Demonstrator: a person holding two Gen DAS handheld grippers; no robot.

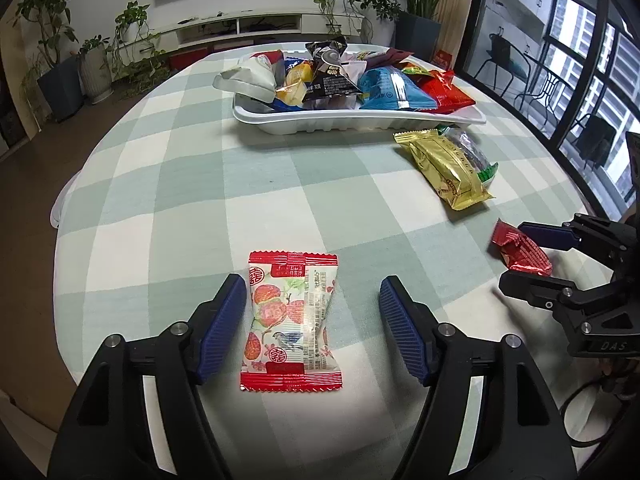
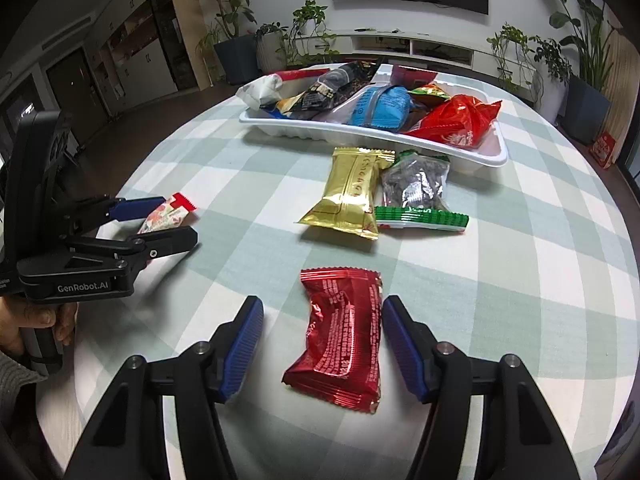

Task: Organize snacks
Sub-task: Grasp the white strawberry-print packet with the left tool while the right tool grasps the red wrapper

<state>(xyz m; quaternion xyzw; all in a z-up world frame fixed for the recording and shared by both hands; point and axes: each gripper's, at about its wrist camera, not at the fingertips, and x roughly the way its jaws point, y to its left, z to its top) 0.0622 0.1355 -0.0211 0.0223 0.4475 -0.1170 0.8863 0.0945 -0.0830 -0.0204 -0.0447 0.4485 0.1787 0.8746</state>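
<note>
The white tray (image 1: 360, 122) on the tabletop (image 1: 192, 184) holds mixed snack packets. The left hand-held gripper (image 1: 312, 320) is released around a floral packet (image 1: 292, 322). The right hand-held gripper (image 2: 322, 340), released, straddles a red packet (image 2: 342, 340). Only the right view shows the gold (image 2: 350, 194) and green-edged packets (image 2: 418, 194) fully.

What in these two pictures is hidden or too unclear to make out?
- White tray: the bottom snacks are buried under the top ones, both views.
- Green-edged packet: mostly behind the gold packet, left view.
- Red foil packet: print too small to read.
- Floral packet: mostly behind the left claw, right view.
</note>
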